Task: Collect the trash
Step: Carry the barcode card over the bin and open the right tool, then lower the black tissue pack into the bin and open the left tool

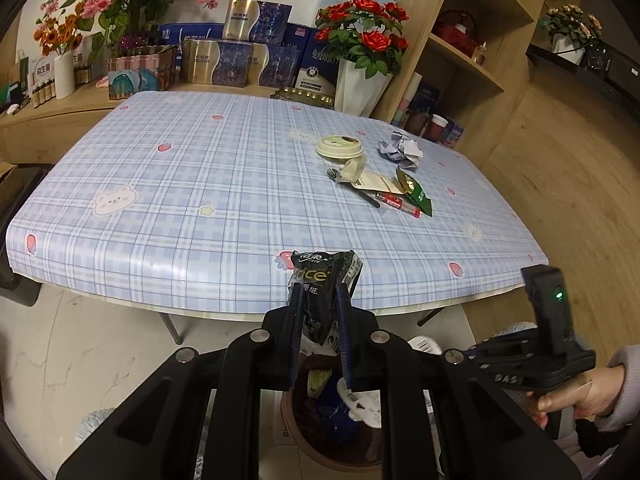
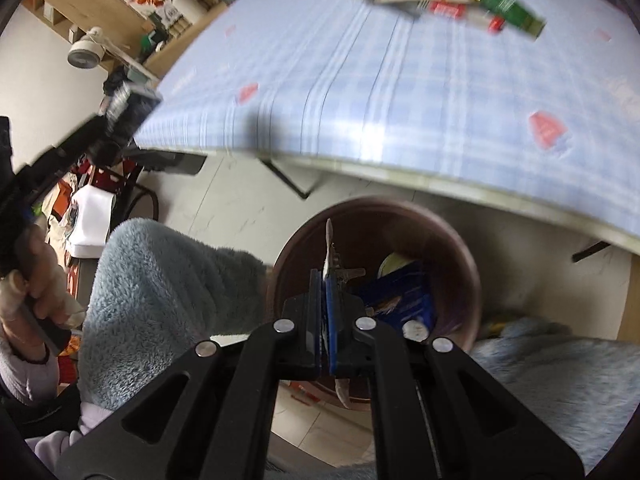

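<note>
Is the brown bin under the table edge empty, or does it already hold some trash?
Not empty. The right wrist view looks into the brown bin; blue packaging and a pale yellowish item lie inside.

I am logging what stays unclear — the trash pile [image 2: 452, 4] on the table is smearing into blur in my right view, its items unreadable. The bin [image 1: 298, 436] is sitting mostly behind my left gripper's frame — its contents are showing only in part.
</note>
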`<state>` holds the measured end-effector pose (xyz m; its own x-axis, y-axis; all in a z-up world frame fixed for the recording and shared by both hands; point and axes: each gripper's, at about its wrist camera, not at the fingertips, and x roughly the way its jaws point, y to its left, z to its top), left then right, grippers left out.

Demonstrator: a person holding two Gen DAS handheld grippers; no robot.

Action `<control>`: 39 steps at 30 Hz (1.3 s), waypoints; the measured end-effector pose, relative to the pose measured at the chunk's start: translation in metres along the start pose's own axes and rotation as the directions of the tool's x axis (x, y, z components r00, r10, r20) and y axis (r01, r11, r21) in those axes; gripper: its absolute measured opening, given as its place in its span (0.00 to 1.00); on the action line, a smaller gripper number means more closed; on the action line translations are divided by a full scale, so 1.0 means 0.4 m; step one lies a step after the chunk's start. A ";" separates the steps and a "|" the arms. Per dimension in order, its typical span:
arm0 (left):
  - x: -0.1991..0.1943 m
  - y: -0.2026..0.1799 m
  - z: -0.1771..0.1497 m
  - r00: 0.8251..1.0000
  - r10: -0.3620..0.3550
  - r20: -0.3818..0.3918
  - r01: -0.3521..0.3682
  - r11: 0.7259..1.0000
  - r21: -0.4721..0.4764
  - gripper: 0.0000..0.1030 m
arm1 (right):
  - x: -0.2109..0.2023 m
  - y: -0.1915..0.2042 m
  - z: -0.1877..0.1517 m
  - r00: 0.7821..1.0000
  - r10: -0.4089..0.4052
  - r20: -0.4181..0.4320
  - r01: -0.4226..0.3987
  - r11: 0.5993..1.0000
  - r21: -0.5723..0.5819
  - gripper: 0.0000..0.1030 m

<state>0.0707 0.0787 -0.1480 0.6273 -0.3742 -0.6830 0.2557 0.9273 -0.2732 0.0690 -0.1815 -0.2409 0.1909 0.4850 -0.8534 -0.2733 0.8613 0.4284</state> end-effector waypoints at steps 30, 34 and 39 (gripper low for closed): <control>0.066 -0.005 -0.025 0.998 -0.014 -0.060 0.012 1.000 -0.028 0.16 | -0.091 -0.058 0.011 0.917 -0.184 0.354 0.183 0.982 0.036 0.95; 0.077 -0.029 -0.031 0.997 -0.027 -0.072 0.026 1.000 -0.014 0.16 | -0.164 -0.066 -0.003 0.833 -0.251 0.493 0.273 0.962 0.028 0.94; 0.095 -0.060 -0.043 0.995 -0.036 -0.093 0.037 0.999 0.007 0.16 | -0.208 -0.083 -0.022 0.749 -0.308 0.586 0.353 0.935 0.040 0.94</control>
<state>0.0756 0.0423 -0.1790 0.5466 -0.4055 -0.7327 0.2834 0.9129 -0.2938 0.0538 -0.2516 -0.1867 0.7799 0.1871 -0.5972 -0.1504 0.9823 0.1113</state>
